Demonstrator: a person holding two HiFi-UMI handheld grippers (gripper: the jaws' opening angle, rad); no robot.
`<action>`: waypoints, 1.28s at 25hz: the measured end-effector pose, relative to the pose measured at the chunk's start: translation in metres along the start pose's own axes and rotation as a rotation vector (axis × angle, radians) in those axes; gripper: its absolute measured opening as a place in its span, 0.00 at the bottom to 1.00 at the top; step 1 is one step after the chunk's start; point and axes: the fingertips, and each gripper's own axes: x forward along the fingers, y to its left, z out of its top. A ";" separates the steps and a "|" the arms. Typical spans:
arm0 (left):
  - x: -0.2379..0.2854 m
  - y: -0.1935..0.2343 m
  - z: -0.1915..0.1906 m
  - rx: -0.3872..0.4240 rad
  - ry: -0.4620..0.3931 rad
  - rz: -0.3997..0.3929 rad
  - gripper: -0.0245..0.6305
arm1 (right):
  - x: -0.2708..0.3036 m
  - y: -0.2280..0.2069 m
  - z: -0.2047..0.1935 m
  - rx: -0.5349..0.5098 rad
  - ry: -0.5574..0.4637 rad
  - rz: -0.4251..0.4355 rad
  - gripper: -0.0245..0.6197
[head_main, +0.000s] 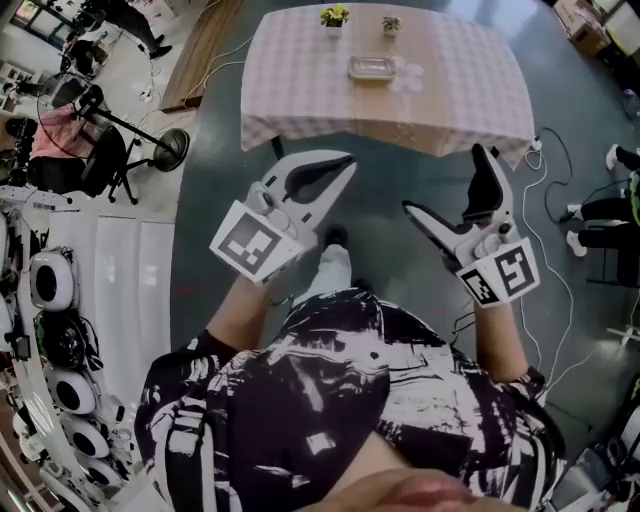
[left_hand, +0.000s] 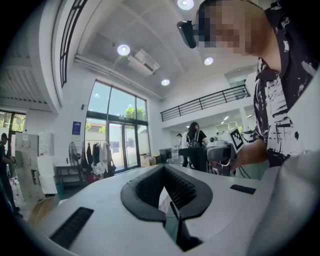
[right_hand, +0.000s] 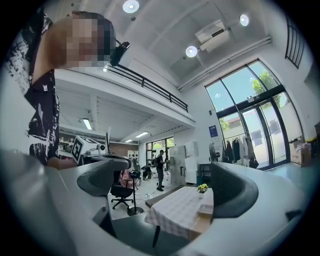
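Closest in, the left gripper (head_main: 343, 160) is held in the air above a dark floor (head_main: 390, 200). Its jaws are pressed together at the tips and nothing is caught between them. Beside it, the right gripper (head_main: 448, 185) is held with its jaws spread wide, and nothing is gripped in them. Farther ahead, well apart from both, a table (head_main: 300, 90) covered with a checked cloth is seen. A clear container (head_main: 372, 67) is set on it toward the far edge, and two small potted plants (head_main: 334, 16) are placed behind that.
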 end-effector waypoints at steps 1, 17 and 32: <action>0.006 0.011 -0.002 -0.004 -0.007 -0.005 0.04 | 0.009 -0.007 -0.002 -0.002 0.005 -0.005 0.93; 0.069 0.236 -0.056 -0.085 -0.001 -0.053 0.04 | 0.218 -0.117 -0.037 0.012 0.057 -0.060 0.93; 0.104 0.313 -0.058 -0.079 -0.029 -0.075 0.04 | 0.284 -0.163 -0.034 -0.017 0.052 -0.087 0.93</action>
